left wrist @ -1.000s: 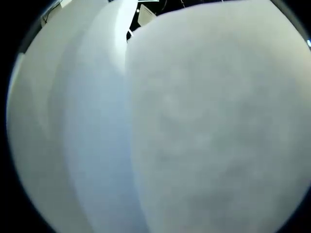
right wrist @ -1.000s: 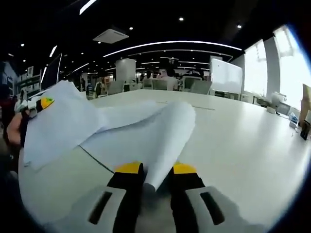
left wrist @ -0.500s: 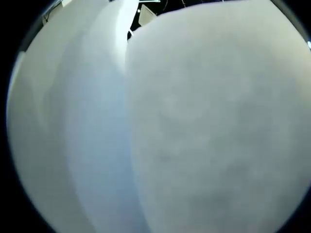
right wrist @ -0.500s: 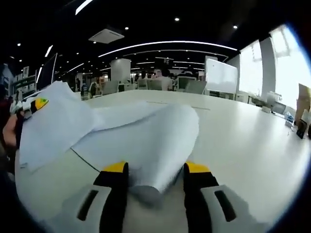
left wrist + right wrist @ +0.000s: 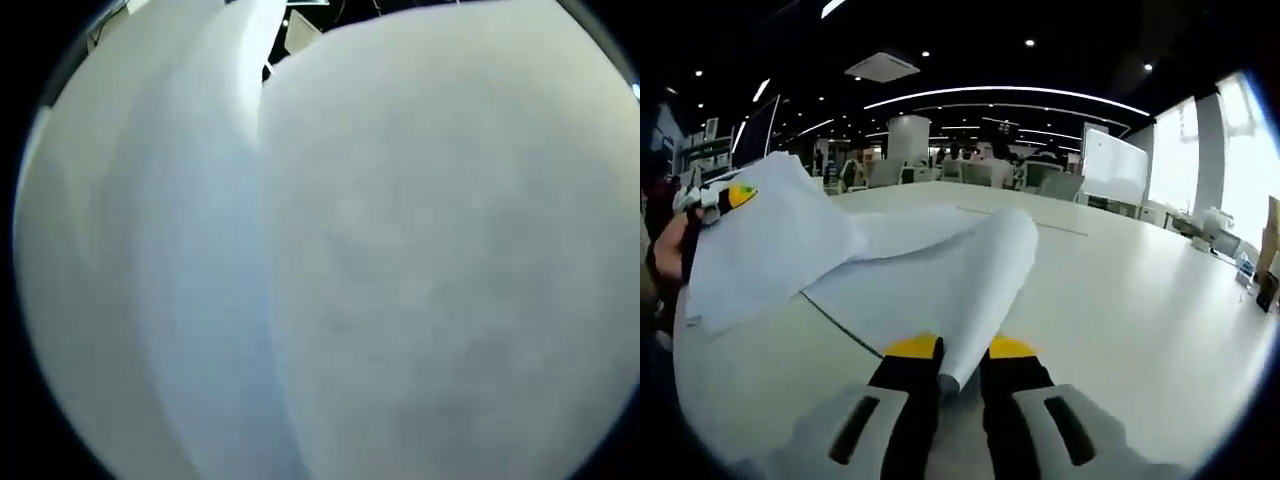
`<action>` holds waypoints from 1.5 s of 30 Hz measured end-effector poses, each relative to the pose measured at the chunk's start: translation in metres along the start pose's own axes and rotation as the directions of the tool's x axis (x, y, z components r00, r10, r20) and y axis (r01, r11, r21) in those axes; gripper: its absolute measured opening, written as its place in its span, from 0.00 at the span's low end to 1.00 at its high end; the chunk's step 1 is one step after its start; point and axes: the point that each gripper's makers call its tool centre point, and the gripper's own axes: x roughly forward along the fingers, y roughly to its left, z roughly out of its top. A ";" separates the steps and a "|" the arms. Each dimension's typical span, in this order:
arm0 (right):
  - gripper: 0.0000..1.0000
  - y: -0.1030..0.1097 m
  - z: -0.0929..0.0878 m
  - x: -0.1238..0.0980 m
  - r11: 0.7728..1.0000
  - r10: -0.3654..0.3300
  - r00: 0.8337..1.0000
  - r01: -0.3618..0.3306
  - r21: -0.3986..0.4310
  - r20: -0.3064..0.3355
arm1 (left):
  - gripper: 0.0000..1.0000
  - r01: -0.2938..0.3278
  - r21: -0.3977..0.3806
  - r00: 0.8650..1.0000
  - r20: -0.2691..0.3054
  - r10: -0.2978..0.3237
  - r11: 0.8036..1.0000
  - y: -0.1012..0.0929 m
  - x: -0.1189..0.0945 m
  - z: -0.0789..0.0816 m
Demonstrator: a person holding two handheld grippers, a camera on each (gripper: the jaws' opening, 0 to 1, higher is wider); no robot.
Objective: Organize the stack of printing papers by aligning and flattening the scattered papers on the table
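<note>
Right hand-held gripper (image 5: 950,352) closed narrow on the near corner of the papers (image 5: 930,285), yellow-tipped jaws pinching the sheet edge between them. Papers lifted off the white surface (image 5: 1140,300), sagging in a curved sheet with the long axis running from that corner up and leftward to the left hand-held gripper (image 5: 725,197), seen at the far left corner beside a hand (image 5: 668,255). In the left gripper view, papers (image 5: 400,260) pressed close against the lens in overlapping white layers, blurred; own jaws hidden, so cannot tell how wide. Whiteboard (image 5: 1115,165) and chairs far beyond the surface.
</note>
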 end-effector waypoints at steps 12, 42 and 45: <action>0.05 -0.009 0.014 -0.012 0.993 0.007 0.994 -0.020 0.115 0.112 | 0.06 0.002 -0.011 1.000 0.005 -0.002 1.000 0.002 0.000 0.002; 0.00 -0.064 0.042 -0.047 0.943 -0.103 0.947 -0.005 0.333 0.304 | 0.06 -0.017 0.002 1.000 0.004 0.017 1.000 0.002 -0.001 0.000; 0.00 -0.077 0.046 -0.057 0.937 -0.140 0.936 0.021 0.348 0.323 | 0.06 -0.017 0.004 1.000 0.002 0.017 1.000 0.002 -0.001 0.000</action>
